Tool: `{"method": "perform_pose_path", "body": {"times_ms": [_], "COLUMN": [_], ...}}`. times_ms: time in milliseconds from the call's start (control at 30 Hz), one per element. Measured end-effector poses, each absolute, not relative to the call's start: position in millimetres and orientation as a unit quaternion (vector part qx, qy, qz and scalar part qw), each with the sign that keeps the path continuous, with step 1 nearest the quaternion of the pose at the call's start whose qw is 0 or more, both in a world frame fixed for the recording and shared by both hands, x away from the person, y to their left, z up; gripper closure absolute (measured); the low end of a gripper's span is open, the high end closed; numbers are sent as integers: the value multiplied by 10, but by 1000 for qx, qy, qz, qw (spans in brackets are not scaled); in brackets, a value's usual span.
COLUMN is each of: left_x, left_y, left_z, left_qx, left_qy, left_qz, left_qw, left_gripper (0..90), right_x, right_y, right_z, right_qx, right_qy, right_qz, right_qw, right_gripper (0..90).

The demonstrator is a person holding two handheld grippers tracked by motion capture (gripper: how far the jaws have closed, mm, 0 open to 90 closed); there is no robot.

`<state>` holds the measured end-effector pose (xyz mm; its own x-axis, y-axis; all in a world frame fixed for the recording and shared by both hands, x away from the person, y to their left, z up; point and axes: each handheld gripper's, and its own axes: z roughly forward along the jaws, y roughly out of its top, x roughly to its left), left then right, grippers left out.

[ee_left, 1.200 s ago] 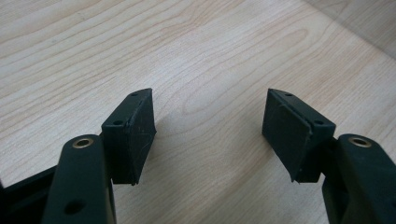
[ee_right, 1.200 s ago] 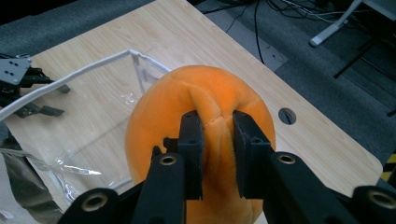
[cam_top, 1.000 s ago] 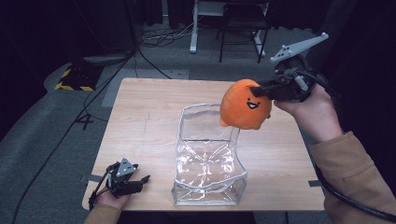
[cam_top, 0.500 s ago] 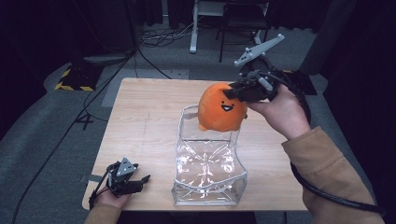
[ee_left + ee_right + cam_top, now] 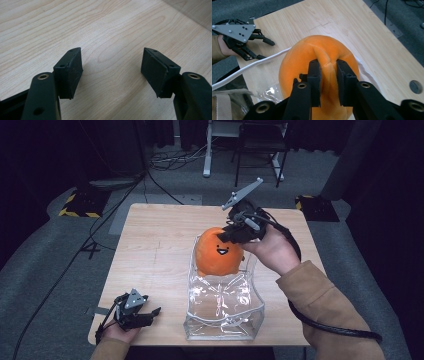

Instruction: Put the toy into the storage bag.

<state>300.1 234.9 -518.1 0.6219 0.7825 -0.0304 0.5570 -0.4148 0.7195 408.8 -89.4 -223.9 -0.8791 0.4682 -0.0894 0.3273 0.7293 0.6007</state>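
Right gripper (image 5: 231, 234) clamped on an orange plush toy (image 5: 218, 251) — pads pinching a fold of its fabric at the top, narrow gap between them, seen close in the right gripper view (image 5: 328, 83) where the orange plush toy (image 5: 322, 62) bulges out on both sides of the black jaws. Held over the far end of a clear plastic bag (image 5: 223, 307), at about 12 o'clock of the bag's opening, lower half of the toy overlapping the bag's far rim in the high view; whether it touches the plastic, cannot tell. Small black smiling face on the toy, turned toward the near edge of the wooden table (image 5: 155, 250). Bag standing open near the table's middle-right, reaching to the near edge, crinkled and glossy, with a white rim (image 5: 262, 61) visible as a pale cord-like line in the right gripper view.

Left gripper (image 5: 141, 316) down at 7 o'clock of the table, near its front-left corner, well apart from bag and toy, tips pointing toward 3 o'clock. Jaws spread wide in the left gripper view (image 5: 111, 71) — nothing between them but bare wood grain. Same left gripper (image 5: 265, 48) also seen at 10 o'clock in the right gripper view, grey plate on top.
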Motion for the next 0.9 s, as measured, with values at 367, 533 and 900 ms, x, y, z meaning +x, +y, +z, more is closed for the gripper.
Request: {"method": "perform_pose_path", "body": {"times_ms": [367, 533, 900], "left_x": [3000, 2999, 2998], "left_y": [2348, 2347, 2343], "left_z": [-5181, -5182, -5184], "left_qx": [826, 825, 825], "left_qy": [406, 407, 407], "left_qz": [158, 158, 159], "left_qw": [359, 359, 360], "left_gripper": [340, 340, 339], "right_x": [4172, 4194, 4253], "right_y": [-760, -720, -621], "right_z": [-2537, -2689, -2989], "right_qx": [218, 219, 220], "right_qy": [930, 934, 945], "right_qz": [283, 270, 236], "right_qw": [90, 80, 58], "right_gripper": [750, 751, 748]}}
